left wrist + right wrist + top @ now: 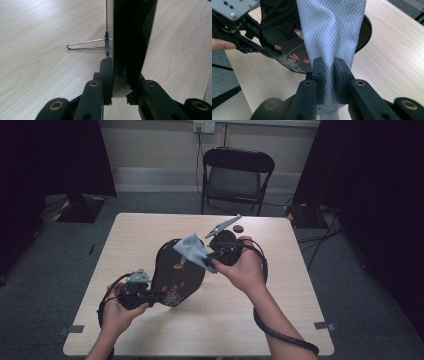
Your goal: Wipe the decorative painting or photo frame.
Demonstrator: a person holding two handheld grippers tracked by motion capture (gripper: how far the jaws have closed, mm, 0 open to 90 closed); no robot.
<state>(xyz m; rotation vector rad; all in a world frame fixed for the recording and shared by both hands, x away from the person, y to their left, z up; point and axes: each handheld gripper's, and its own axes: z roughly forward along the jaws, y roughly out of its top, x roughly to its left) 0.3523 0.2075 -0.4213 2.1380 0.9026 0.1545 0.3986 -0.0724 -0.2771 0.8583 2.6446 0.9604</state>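
Observation:
A black oval plaque (177, 275) with red flowers painted on it stands tilted on edge on the table. My left gripper (152, 296) is shut on its lower rim. In the left gripper view the jaws (120, 82) pinch the plaque's thin edge (132, 32), and a wire stand (85, 45) sticks out from its back. My right gripper (207, 257) is shut on a pale blue cloth (192, 247), held up by the plaque's upper face. In the right gripper view the cloth (332, 27) hangs pinched between the pads (329, 75) in front of the plaque (287, 50), with the left gripper (268, 51) beyond.
The light wooden table (150, 230) bears a small black round thing (238, 228) near its far edge. A black folding chair (235, 175) stands behind the table. The right gripper's cable (280, 335) loops over the table's near right edge. Dark curtains hang on both sides.

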